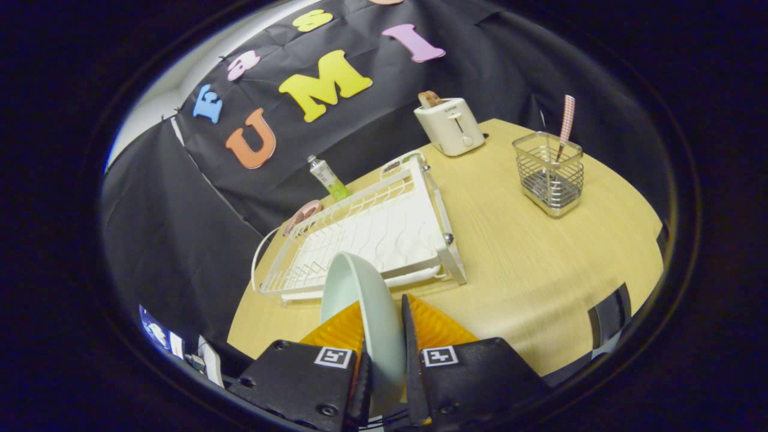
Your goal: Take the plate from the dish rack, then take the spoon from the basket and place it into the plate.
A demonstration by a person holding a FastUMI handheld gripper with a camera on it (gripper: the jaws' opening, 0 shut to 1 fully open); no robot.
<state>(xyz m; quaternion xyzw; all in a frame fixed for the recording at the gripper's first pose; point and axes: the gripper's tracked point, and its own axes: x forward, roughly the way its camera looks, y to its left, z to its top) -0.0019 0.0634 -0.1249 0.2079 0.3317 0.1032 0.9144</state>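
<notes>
Plate [360, 300] on edge, seemingly clamped btwn fingers [339, 333].

The plate [360, 300], pale mint green and round, stands on edge at the bottom centre of the frame, clamped between the two fingers of the gripper [384, 327], its rim rising over the near end of the dish rack [366, 237]. The white wire rack lies flat on the table at centre frame. At upper right stands the wire basket [549, 174], upright, with the spoon [565, 123] leaning inside, its pink checked handle sticking out above the rim.
</notes>
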